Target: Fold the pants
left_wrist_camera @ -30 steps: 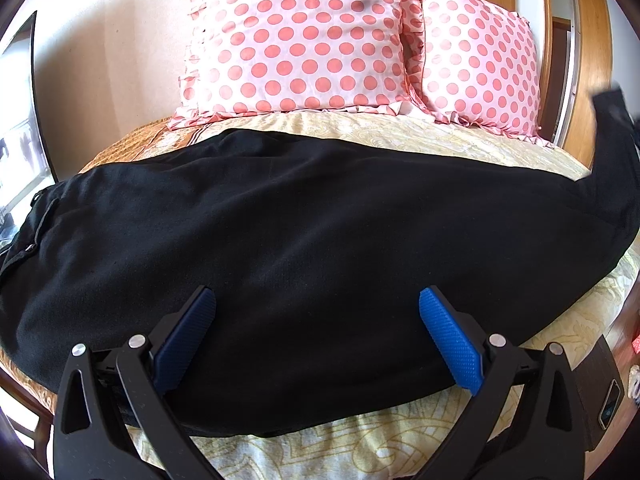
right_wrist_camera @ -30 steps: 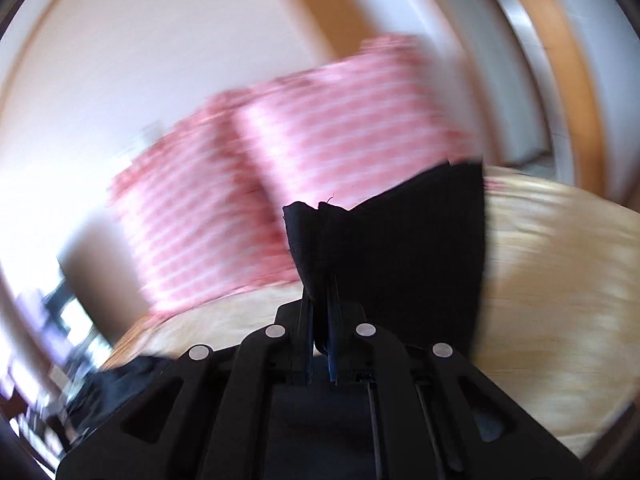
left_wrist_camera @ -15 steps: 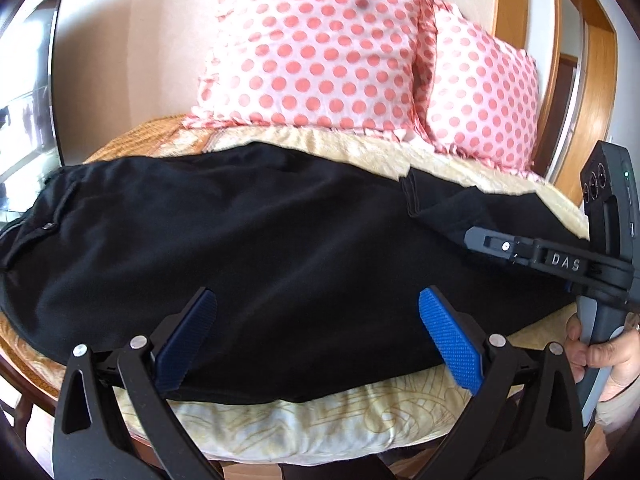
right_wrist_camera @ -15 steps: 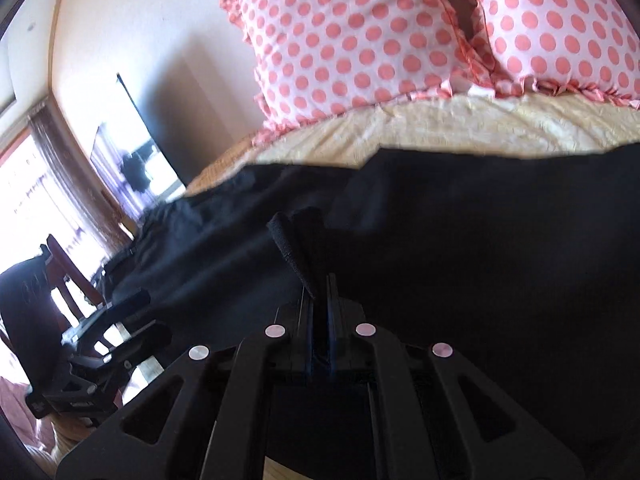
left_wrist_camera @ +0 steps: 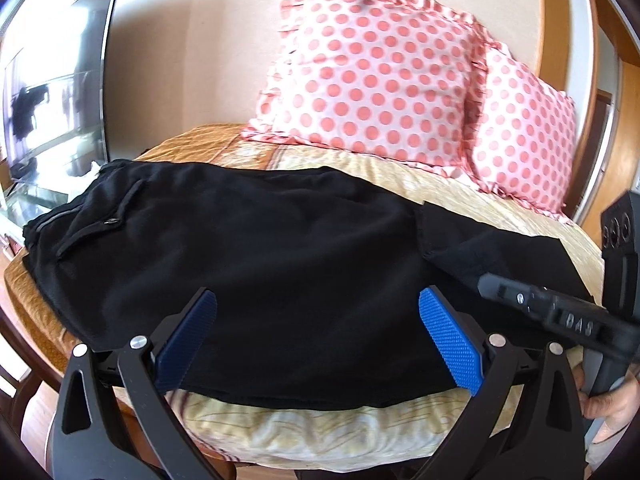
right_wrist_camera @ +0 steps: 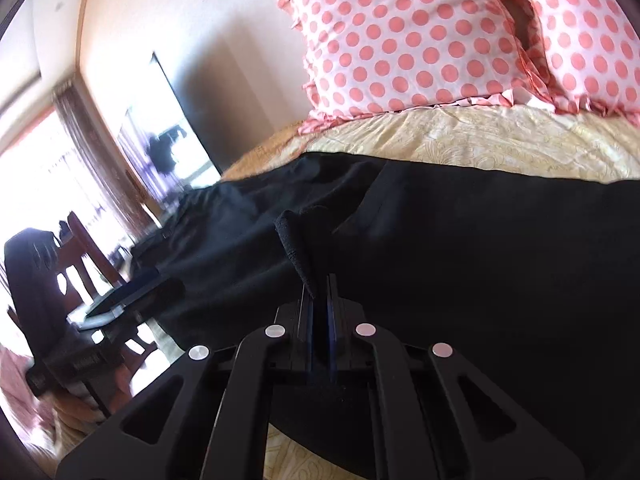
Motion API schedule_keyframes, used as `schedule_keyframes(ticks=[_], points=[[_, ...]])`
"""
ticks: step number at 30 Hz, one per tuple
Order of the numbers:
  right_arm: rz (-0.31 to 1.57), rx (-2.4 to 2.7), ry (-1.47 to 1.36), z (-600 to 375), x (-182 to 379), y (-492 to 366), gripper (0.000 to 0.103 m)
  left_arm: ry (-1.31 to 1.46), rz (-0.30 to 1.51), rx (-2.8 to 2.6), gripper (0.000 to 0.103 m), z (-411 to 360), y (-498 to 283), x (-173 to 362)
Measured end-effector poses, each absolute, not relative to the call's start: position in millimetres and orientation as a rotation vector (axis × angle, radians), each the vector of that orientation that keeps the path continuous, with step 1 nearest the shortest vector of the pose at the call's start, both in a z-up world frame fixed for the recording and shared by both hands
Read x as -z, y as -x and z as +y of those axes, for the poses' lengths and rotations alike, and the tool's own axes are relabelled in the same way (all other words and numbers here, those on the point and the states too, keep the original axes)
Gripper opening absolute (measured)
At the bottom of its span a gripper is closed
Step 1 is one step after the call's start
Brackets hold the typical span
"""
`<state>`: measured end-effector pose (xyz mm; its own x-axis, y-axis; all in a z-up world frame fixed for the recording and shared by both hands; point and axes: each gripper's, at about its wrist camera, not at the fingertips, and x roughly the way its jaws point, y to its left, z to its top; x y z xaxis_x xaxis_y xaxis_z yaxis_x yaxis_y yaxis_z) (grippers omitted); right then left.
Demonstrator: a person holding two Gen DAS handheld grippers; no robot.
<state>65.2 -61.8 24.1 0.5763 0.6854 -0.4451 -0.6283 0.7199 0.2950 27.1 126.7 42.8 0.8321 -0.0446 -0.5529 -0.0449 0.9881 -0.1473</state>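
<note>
Two grippers in play. Left gripper (left_wrist_camera: 318,344): black frame, blue ribbed pads (left_wrist_camera: 450,344) spread wide, nothing between them, hovering over the near edge of the bed (left_wrist_camera: 332,436) above the cloth.

Right gripper (right_wrist_camera: 320,300): jaws pressed together, pinching a hem fold of the black soft-fabric pants (left_wrist_camera: 256,252). The pinched bit sticks up past the pad tips as a dark rolled edge in the right wrist view. In the left wrist view the right gripper's black body with white lettering comes in from the right edge, and a hand (left_wrist_camera: 608,404) shows at its grip near the bottom right.

Pants lie flat across the bed on the pale yellow patterned bedspread, running from the bed's left edge to near its right edge. Waistband, with a pocket and a small button, is at the left end. One leg end is turned back over the rest toward the right side, a flap with a straight edge lying on top of the cloth.

Two pink-and-white polka-dot ruffled pillows (left_wrist_camera: 380,76) stand at the head edge of the bed against the wall, clear of the pants. Dark flat screen (left_wrist_camera: 52,92) left of the bed. Dark wooden chair (right_wrist_camera: 92,264) beyond the left edge in the right wrist view.
</note>
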Motion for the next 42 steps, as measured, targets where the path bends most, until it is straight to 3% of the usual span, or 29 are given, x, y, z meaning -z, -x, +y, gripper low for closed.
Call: schedule_keyframes(ticks=[6,8,15,20,25,29,42], points=[[0.516,-0.767,0.115,-48.3,-12.7,-38.7,0.010,0.193,0.586,-0.064,0.101,148.7,-21.2,-42.8],[0.515,-0.797,0.131,-48.6,-16.0,-31.0,0.027,0.206,0.575,-0.099,0.101,160.4,-17.8,-45.9],[0.446,-0.767,0.032,-52.3,-43.4,-42.2,0.027,0.262,0.527,-0.220,0.101,201.8,-5.5,-58.4],[0.571,-0.771,0.131,-22.0,-21.4,-55.2,0.027,0.317,0.533,-0.268,0.101,226.4,1.4,-59.5],[0.550,-0.790,0.155,-25.1,-12.1,-37.6,0.027,0.401,0.584,-0.301,0.101,262.5,5.0,-56.9],[0.572,-0.799,0.105,-35.4,-11.1,-41.7,0.036,0.545,0.601,-0.310,0.101,302.2,6.8,-55.4],[0.565,-0.797,0.098,-35.0,-12.5,-43.4,0.044,0.808,0.690,-0.266,0.097,357.2,-16.0,-29.9]])
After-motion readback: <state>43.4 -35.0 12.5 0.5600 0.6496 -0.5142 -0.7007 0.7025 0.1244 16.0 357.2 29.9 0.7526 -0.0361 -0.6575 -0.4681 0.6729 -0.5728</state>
